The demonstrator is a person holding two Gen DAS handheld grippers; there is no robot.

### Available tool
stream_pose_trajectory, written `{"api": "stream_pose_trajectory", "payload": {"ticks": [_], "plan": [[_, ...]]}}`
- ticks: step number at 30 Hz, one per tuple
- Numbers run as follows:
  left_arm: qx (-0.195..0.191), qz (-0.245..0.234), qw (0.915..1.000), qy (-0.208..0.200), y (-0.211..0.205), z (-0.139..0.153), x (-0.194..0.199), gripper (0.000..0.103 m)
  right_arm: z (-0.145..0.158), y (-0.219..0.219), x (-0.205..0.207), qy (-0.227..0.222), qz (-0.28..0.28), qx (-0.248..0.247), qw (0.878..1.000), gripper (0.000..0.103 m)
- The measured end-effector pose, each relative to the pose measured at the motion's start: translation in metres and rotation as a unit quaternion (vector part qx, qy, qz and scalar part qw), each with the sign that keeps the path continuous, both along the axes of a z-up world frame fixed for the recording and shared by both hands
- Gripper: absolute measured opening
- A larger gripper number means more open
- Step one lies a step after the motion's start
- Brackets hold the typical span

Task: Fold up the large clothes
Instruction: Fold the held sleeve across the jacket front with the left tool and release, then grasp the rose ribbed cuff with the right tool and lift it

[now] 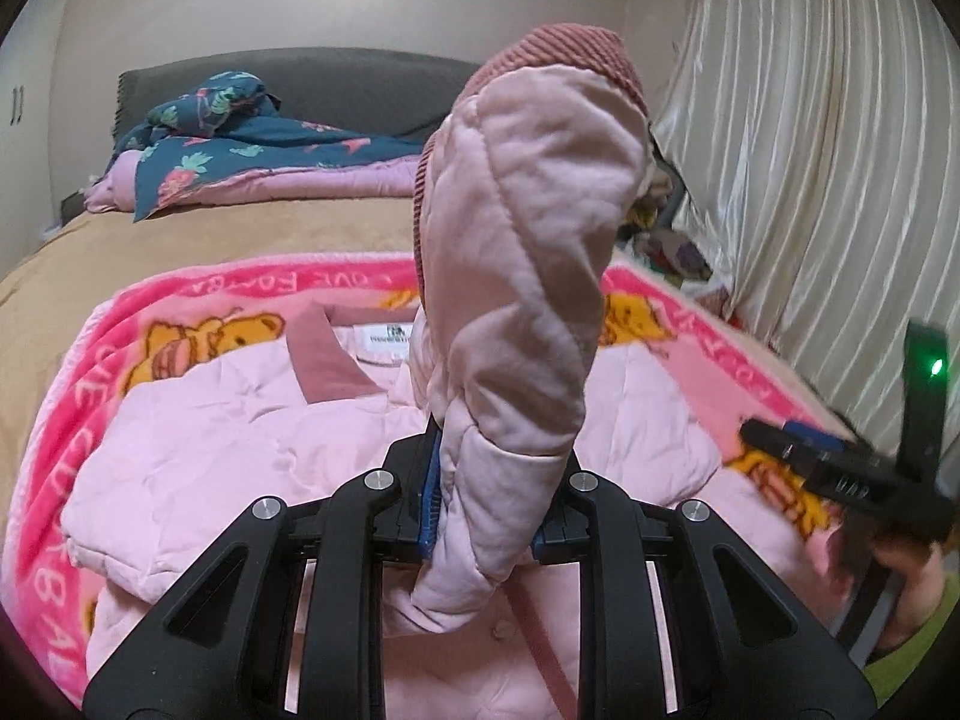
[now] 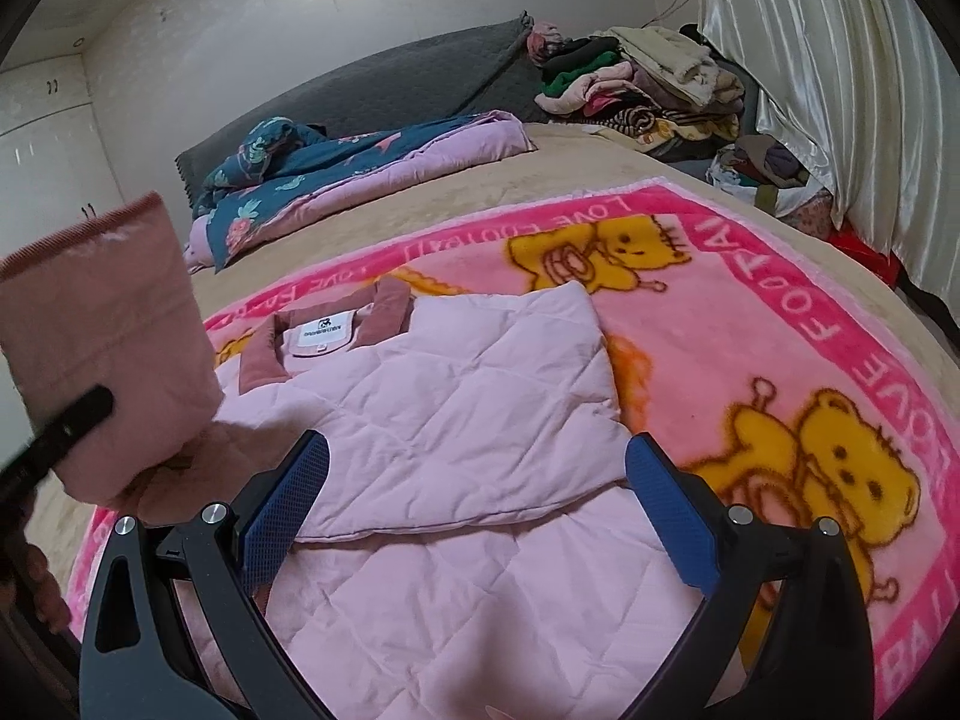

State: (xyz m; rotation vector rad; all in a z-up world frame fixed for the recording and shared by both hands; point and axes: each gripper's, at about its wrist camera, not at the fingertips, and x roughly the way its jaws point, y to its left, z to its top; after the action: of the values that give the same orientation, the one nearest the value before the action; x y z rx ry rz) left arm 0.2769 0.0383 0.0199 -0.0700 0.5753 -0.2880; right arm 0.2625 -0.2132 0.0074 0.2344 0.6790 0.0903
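The blanket (image 2: 798,276) carries pink-border lettering: "LOVE FOOTBALL" runs upside down along its far edge at 12 o'clock and again down the 3 o'clock side. The jacket's neck label (image 2: 322,331) bears a small logo and wording too tiny to read.

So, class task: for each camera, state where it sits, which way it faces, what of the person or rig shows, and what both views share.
Left wrist: on the left tool, facing up the bed; shut on the raised sleeve; the other tool shows at right.
Right wrist: on the open right tool, above the pink jacket.
Shared: jacket, bear blanket, sleeve.
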Motion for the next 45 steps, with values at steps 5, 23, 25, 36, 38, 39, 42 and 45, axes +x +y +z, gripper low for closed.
{"api": "stream_pose_trajectory", "payload": {"ticks": [5, 23, 25, 36, 38, 39, 42, 45], "plan": [[0.033, -0.013, 0.9992, 0.017, -0.016, -0.016, 0.004, 0.016, -0.003, -0.002, 0.001, 0.001, -0.007, -0.008, 1.0, 0.099], [0.167, -0.098, 0.9789, 0.063, -0.088, -0.051, -0.021, 0.09, -0.001, -0.025, 0.0, 0.01, -0.024, 0.01, 1.0, 0.099], [0.154, -0.099, 0.982, 0.049, -0.082, -0.039, -0.025, 0.093, 0.003, -0.027, -0.002, 0.007, -0.023, 0.01, 1.0, 0.099], [0.068, -0.028, 0.9964, 0.041, -0.007, -0.003, -0.003, 0.094, 0.002, 0.001, 0.0, 0.034, 0.027, 0.015, 0.999, 0.099], [0.056, 0.008, 0.9974, 0.044, 0.017, -0.002, 0.006, 0.094, -0.007, 0.014, 0.002, 0.05, 0.049, 0.024, 0.997, 0.099], [0.052, 0.022, 0.9973, 0.046, 0.026, -0.002, 0.009, 0.094, -0.009, 0.018, 0.003, 0.055, 0.054, 0.027, 0.997, 0.099], [0.042, 0.063, 0.996, 0.047, 0.058, 0.001, 0.017, 0.094, -0.022, 0.038, 0.006, 0.076, 0.08, 0.04, 0.993, 0.099], [0.039, 0.104, 0.9928, 0.045, 0.087, 0.004, 0.021, 0.093, -0.035, 0.055, 0.011, 0.095, 0.092, 0.046, 0.99, 0.099]]}}
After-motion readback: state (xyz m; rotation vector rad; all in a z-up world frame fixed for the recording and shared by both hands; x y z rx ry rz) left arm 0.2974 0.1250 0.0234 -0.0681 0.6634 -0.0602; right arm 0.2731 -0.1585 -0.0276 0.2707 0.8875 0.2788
